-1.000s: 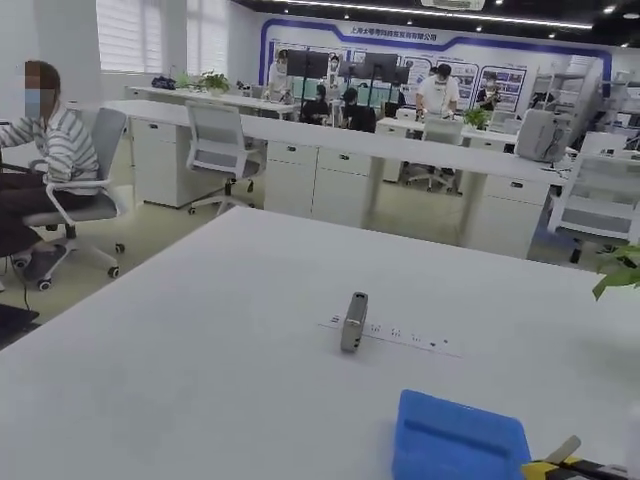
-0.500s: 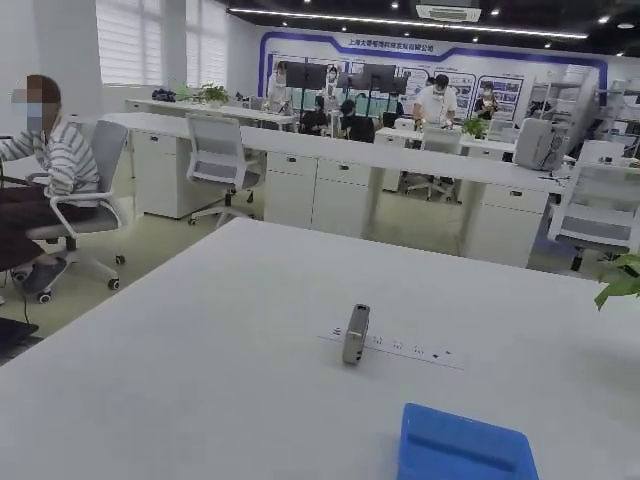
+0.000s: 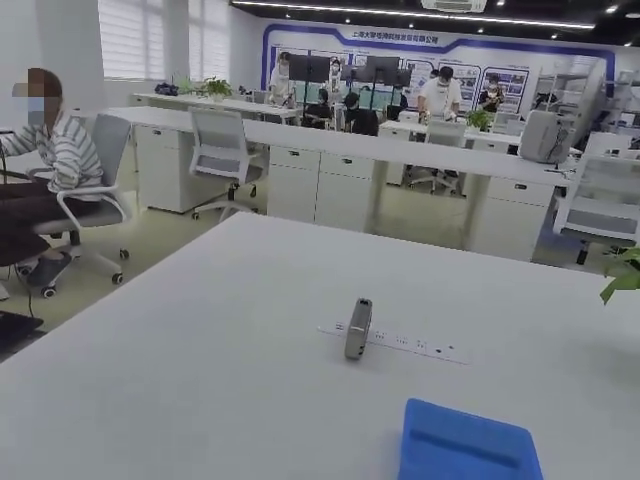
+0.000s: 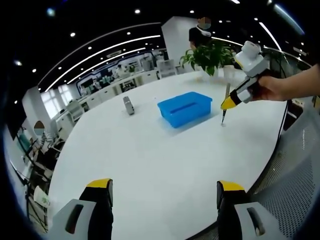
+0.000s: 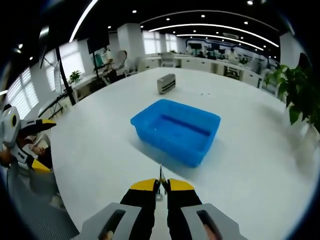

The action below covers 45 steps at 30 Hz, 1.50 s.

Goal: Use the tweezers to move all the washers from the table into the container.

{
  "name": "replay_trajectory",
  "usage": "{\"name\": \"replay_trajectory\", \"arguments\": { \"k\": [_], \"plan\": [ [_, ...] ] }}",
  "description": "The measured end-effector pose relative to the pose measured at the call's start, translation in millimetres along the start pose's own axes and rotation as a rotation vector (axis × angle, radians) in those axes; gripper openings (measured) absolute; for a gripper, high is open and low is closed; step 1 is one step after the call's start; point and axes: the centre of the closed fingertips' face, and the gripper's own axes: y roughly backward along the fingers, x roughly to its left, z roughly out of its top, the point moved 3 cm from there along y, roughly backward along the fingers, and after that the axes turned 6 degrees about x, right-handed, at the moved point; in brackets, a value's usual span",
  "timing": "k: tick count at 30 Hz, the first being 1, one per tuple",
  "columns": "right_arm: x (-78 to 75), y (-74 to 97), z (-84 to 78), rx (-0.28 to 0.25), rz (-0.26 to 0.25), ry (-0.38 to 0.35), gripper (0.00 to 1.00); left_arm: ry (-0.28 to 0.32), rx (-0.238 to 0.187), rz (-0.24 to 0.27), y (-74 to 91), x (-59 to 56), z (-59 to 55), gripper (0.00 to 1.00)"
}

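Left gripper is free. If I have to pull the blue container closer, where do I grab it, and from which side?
Pinch the near long wall of the blue container over its rim, one jaw inside, one outside: the tub is open-topped, thin-walled and likely too wide to span. Bring the left gripper in from its own side, clear of the right gripper and tweezers.

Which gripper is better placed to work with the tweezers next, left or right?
Right. The right gripper is shut on the tweezers, close to the blue container. The left gripper is open, empty and farther from it.
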Motion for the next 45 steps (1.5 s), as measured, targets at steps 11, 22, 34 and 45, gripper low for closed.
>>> {"name": "replay_trajectory", "arguments": {
  "k": [11,22,34,45],
  "plan": [
    [3.1,-2.2,-4.5,0.003,0.000,-0.004,0.03,-0.002,0.002,0.009,0.3,1.2,-0.4,0.87],
    [3.2,-3.0,-4.2,0.021,-0.018,0.036,0.03,0.002,-0.001,0.013,-1.6,2.2,-0.8,0.87],
    [5.7,-3.7,-4.9,0.029,-0.020,0.069,0.02,0.004,-0.003,0.014,-2.0,2.5,-0.7,0.87],
    [3.6,-1.7,1.8,0.021,-0.009,0.044,0.02,0.007,-0.003,0.012,-1.7,2.1,-0.7,0.87]
  ]
}}
